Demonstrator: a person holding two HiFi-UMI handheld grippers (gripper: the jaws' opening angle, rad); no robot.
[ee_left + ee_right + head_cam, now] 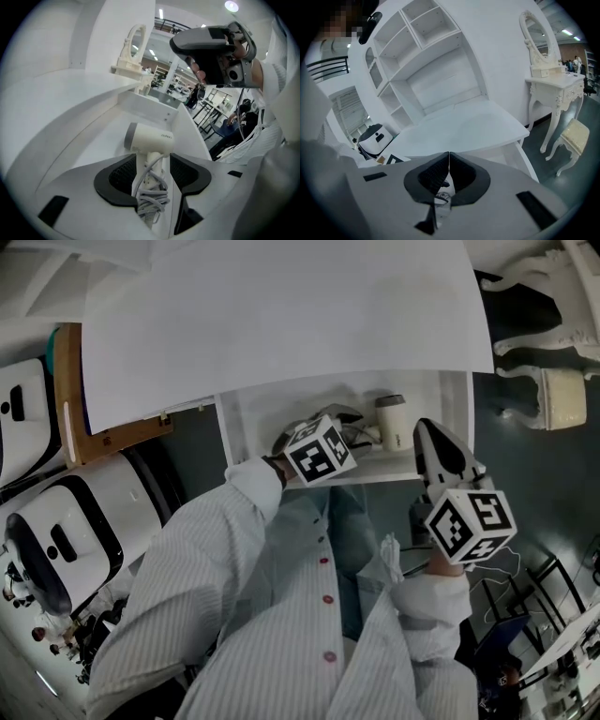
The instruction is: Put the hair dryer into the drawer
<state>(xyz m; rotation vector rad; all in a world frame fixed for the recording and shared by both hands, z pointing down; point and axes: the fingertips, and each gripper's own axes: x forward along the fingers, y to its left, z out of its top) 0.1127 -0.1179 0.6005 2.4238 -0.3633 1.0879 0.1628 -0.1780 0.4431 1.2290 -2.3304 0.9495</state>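
Well, left tool (153, 164) grips hair dryer (150, 137); logo unreadable.

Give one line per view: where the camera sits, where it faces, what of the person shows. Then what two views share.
Head view: on the head, facing steeply down at the drawer; sleeves, left gripper, right gripper show.
Left gripper view: on that gripper, facing into the drawer, jaws shut on the hair dryer; right gripper above.
Right gripper view: on that gripper, facing over the tabletop to shelves; its shut jaws show.
Shared: head and left gripper views show the hair dryer.
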